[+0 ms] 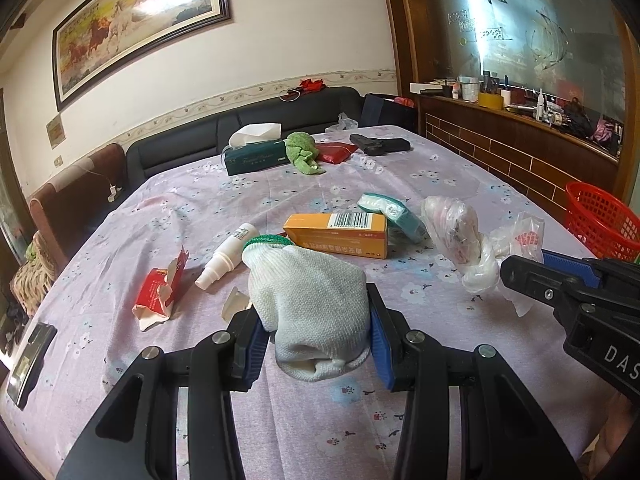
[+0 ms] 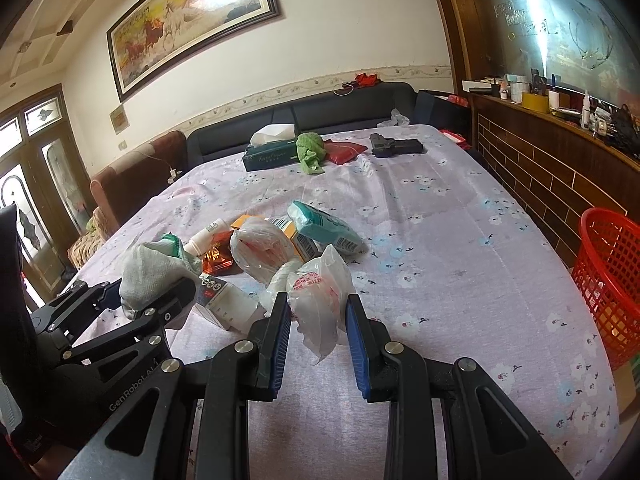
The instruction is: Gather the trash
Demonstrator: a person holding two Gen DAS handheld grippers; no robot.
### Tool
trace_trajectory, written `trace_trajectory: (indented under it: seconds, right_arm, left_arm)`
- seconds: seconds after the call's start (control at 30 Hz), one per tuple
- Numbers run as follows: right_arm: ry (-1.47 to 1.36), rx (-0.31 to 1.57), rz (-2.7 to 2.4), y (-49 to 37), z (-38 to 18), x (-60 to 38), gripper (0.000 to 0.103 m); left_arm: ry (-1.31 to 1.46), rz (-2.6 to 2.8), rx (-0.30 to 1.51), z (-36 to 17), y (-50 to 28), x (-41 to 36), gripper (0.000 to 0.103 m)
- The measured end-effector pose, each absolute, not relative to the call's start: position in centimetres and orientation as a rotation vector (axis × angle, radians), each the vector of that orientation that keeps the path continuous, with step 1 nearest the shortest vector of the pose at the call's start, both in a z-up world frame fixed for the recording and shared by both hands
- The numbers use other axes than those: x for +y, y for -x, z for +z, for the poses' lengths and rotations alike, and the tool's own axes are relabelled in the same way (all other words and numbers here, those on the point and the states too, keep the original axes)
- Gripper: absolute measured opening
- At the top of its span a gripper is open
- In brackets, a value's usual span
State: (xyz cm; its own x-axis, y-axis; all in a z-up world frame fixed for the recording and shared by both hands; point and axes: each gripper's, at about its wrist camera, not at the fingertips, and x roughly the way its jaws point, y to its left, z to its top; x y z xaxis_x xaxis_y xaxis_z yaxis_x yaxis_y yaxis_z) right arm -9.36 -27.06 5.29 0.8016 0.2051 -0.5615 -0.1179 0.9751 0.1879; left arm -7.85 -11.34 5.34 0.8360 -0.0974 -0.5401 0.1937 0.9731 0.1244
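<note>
Lying on a table covered with a lilac flowered cloth [image 1: 280, 420], the trash is spread around 1 landmark, the orange box [image 1: 340, 234] near the middle. Left of the orange box there is a torn red carton [image 1: 158, 294], and between them a small white spray bottle [image 1: 226, 256]. Just in front of the box the left gripper [image 1: 316, 340] is closed on a white knitted glove [image 1: 308, 304] with a green cuff; its 2 blue pads press the glove from both sides. Behind the box, to its right, a teal tissue pack [image 1: 394, 216] leans against it. Further right of the box, the right gripper [image 2: 318, 334] clamps a crumpled clear plastic bag [image 2: 320, 304] between its pads, and the knotted part of the bag lies on the cloth. Far right of the box, past the table edge, a red mesh basket [image 2: 612, 276] stands. Far behind the box, a green tissue box [image 1: 256, 154] and a green cloth [image 1: 302, 152] lie.
</note>
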Motion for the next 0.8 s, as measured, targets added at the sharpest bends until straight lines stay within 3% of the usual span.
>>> trace_trajectory:
  seconds: [0.8]
  right_arm:
    - [-0.085,0.663,0.010,9.5,4.6,-29.9,0.030]
  left_arm:
    - [-0.223,-0.185,0.545,6.4,8.6,-14.2,0.043]
